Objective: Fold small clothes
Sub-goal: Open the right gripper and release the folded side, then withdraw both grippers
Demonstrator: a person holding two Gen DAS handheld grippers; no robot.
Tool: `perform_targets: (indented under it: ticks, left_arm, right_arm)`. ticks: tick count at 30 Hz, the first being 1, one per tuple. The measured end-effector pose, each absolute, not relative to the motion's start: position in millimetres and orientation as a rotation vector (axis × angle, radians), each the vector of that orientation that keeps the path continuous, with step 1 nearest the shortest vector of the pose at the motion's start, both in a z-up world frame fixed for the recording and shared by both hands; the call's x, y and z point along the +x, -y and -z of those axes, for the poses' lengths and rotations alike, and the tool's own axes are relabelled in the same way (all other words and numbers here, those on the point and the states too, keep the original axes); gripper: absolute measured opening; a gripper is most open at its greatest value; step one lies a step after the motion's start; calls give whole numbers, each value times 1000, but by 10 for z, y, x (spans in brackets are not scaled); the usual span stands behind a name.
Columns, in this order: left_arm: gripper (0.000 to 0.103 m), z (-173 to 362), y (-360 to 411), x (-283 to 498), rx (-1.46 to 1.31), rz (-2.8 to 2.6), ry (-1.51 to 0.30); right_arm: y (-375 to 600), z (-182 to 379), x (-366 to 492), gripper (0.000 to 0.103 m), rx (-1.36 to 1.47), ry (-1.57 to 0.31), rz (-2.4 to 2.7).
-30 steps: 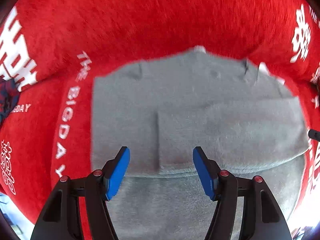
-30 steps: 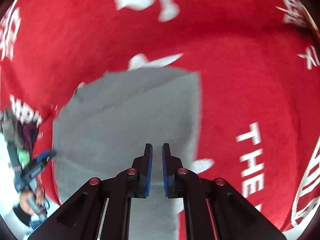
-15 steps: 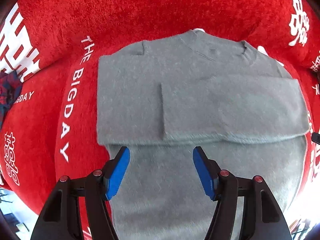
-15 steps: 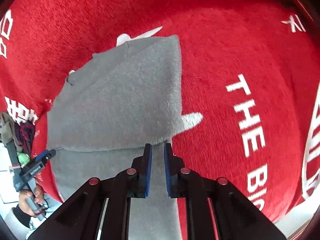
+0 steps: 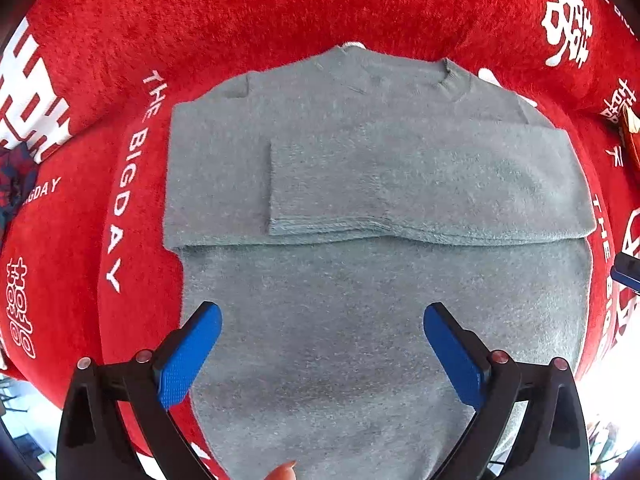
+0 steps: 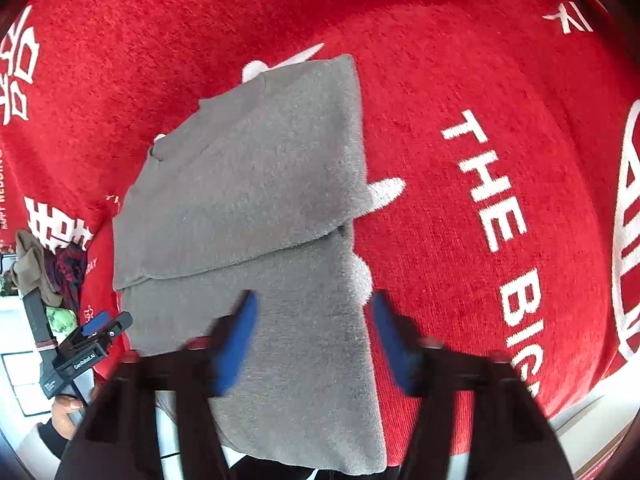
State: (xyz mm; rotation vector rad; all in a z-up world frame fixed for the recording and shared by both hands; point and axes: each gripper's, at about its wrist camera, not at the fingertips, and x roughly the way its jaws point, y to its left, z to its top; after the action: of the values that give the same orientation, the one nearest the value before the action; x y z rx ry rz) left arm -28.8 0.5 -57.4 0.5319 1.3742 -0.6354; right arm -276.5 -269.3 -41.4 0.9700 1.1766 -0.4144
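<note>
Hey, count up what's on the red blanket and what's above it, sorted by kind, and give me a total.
Grey sweater: 1
Grippers, left and right, both open above the sweater: 2
Red blanket: 1
Total: 4

Fuzzy grey knit sweater (image 5: 380, 184), plush red blanket (image 5: 280, 8)

Right gripper (image 6: 314, 340) motion-blurred.

Red plush blanket (image 5: 320, 4) with white lettering as the surface. Laid flat on it: grey sweater (image 5: 360, 184), sleeves folded across. Dark patterned garment (image 5: 14, 184) at the left edge.
</note>
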Motion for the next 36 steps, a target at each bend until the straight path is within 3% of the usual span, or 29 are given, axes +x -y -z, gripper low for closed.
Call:
perform_targets:
  ticks: [2,4,21,36]
  left_arm:
    - [101,598,18,-307,544,636,-1379]
    - [101,620,43,-329,558,633,-1381]
    - [101,522,280,-528,576,623,-1471]
    - [101,-15,505,-860,597,683,-1443]
  right_arm:
    - [2675,421,-2742,68,971,-1180,398]
    - [2652,420,-2734,80,969,-1181,383]
    - [2549,303,-2837,83,985,-1203,316]
    - [2848,-174,-3176,83,1009,-1136,371]
